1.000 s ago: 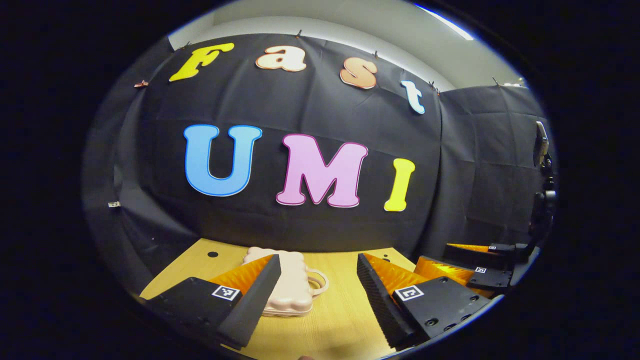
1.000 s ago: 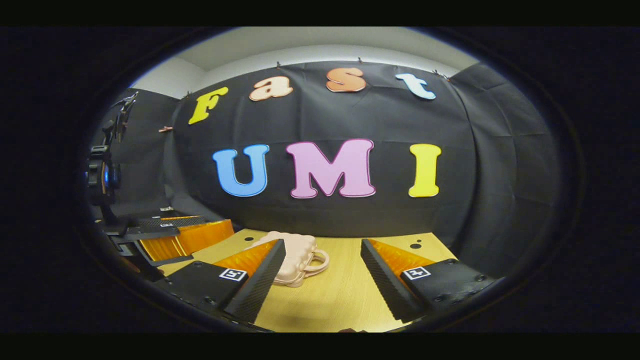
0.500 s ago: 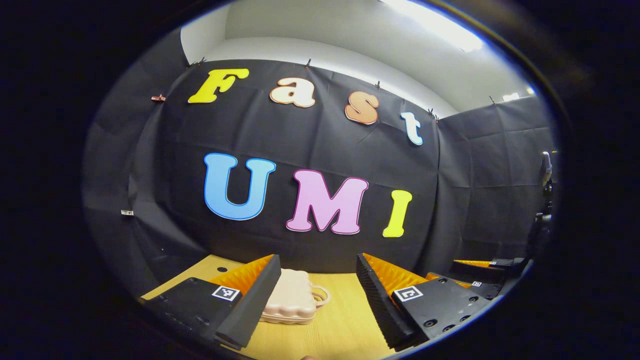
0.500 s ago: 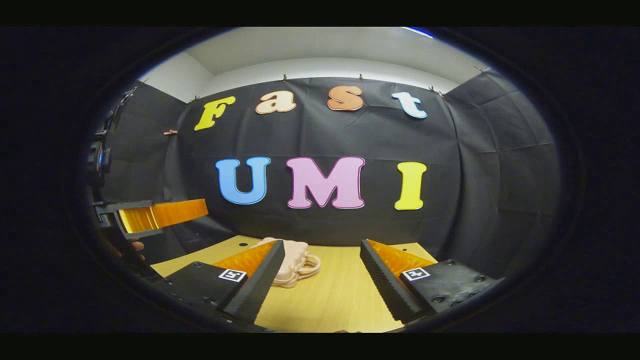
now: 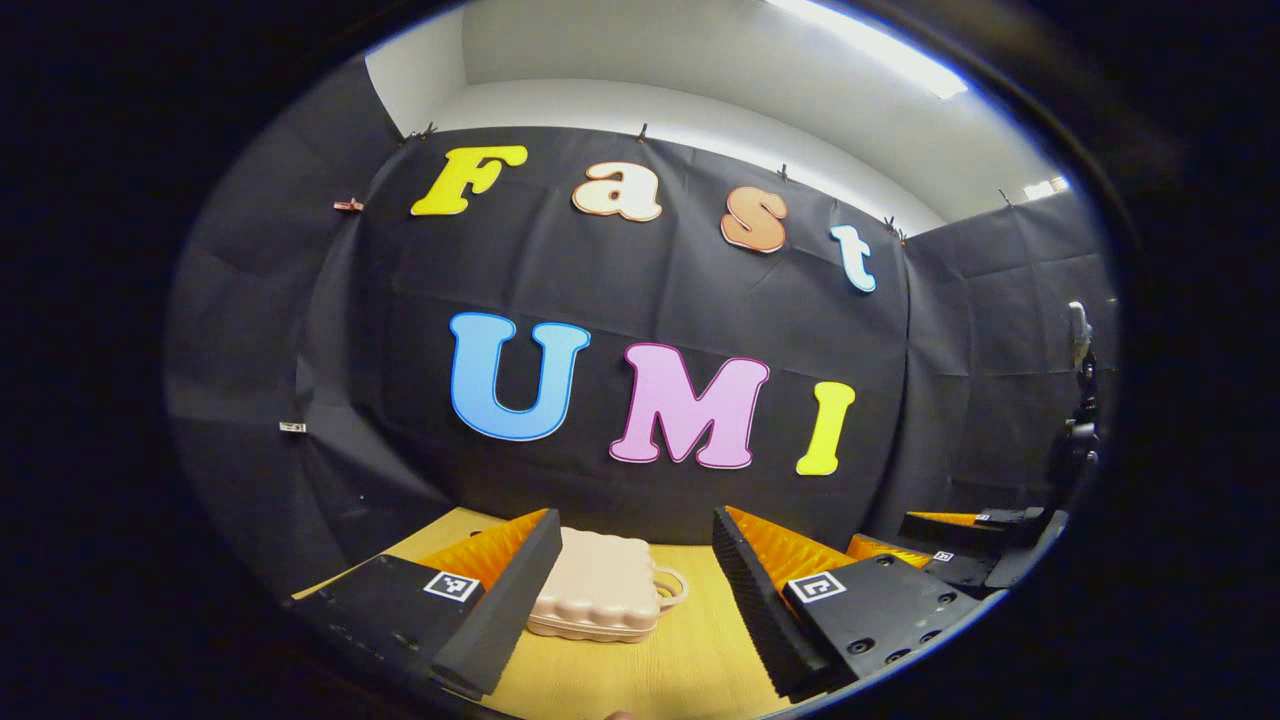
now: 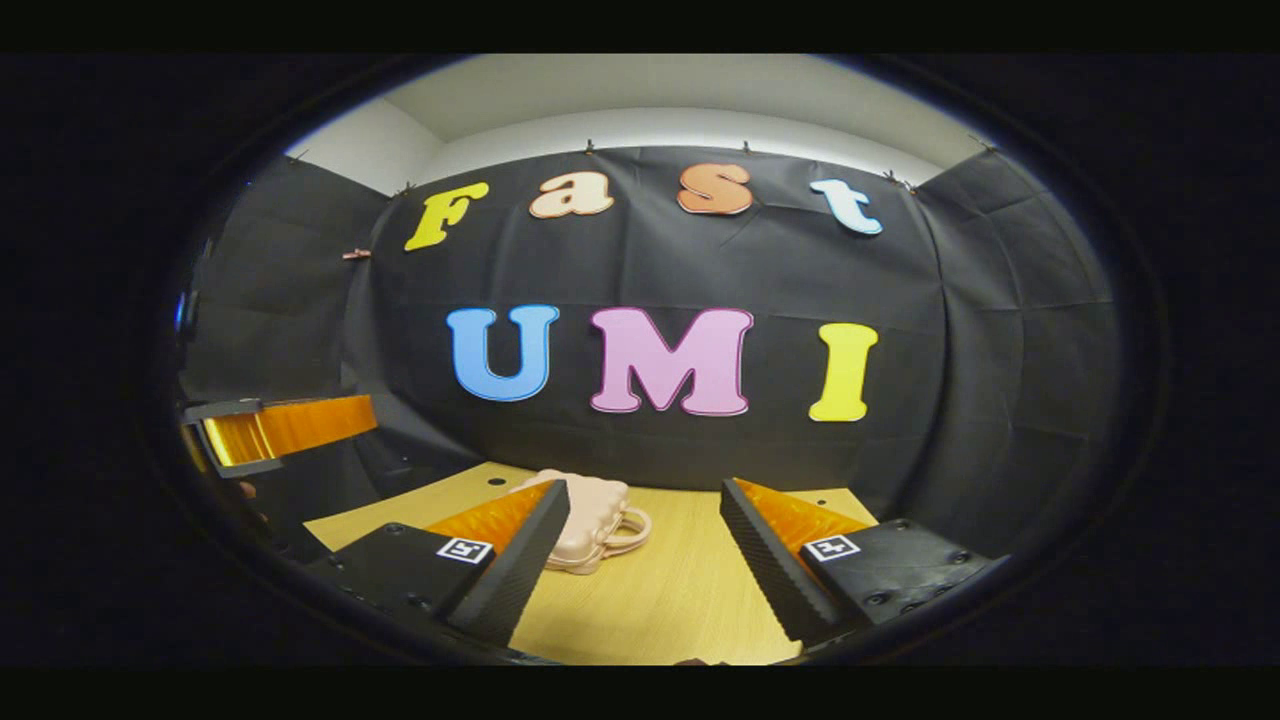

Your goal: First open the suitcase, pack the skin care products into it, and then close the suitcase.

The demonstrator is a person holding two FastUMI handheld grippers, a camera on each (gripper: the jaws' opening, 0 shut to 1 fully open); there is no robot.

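This is a staged recording booth set up inside a plain room, not a lived-in home. Black wrinkled cloth [image 5: 640, 260] hangs as the far wall and folds round as a side wall on the right, held along its top edge by small clips [image 5: 642, 131]. Above the cloth show a bare white room wall [image 5: 700, 110] and a white ceiling with a long strip light [image 5: 870, 45]. Near the bottom, a light wooden tabletop [image 6: 660, 600] with round holes [image 6: 496, 481] at its far corners serves as the single work surface, pushed right against the cloth.
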